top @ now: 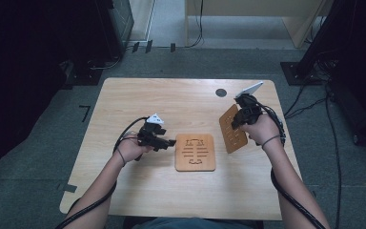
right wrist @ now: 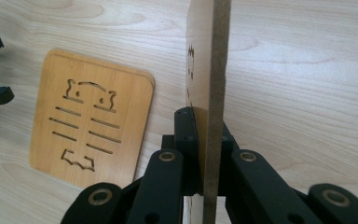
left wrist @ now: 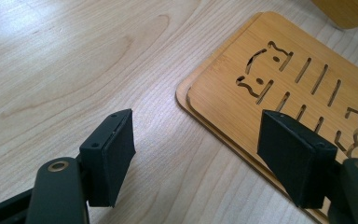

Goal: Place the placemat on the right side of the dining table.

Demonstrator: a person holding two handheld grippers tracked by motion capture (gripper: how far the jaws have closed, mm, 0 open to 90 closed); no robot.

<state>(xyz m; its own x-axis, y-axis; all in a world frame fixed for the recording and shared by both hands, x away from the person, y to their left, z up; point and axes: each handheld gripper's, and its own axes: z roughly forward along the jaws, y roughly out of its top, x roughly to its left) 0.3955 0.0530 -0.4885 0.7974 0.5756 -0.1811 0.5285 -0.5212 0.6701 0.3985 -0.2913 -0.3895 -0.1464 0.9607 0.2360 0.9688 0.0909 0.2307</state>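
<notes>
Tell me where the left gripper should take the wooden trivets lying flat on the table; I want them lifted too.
Probably at the stack's left edge, coming in level from the left gripper. It lies flat, so only the thin rim offers a pinch; in the left gripper view two boards lie stacked, and the lower one's protruding lip could let one finger slip under.

1. Held trivet [top: 232, 129]: a thin, light-brown wooden board with rounded corners and cut-out slots, lifted off the table and tilted, right of centre in the high view. In the right gripper view [right wrist: 213, 70] it stands edge-on, upright at centre.
2. Flat trivets [top: 195, 152]: two matching boards stacked slightly offset, lying flat at centre; an animal-shaped cut-out and slots show on top [left wrist: 303, 88].
</notes>
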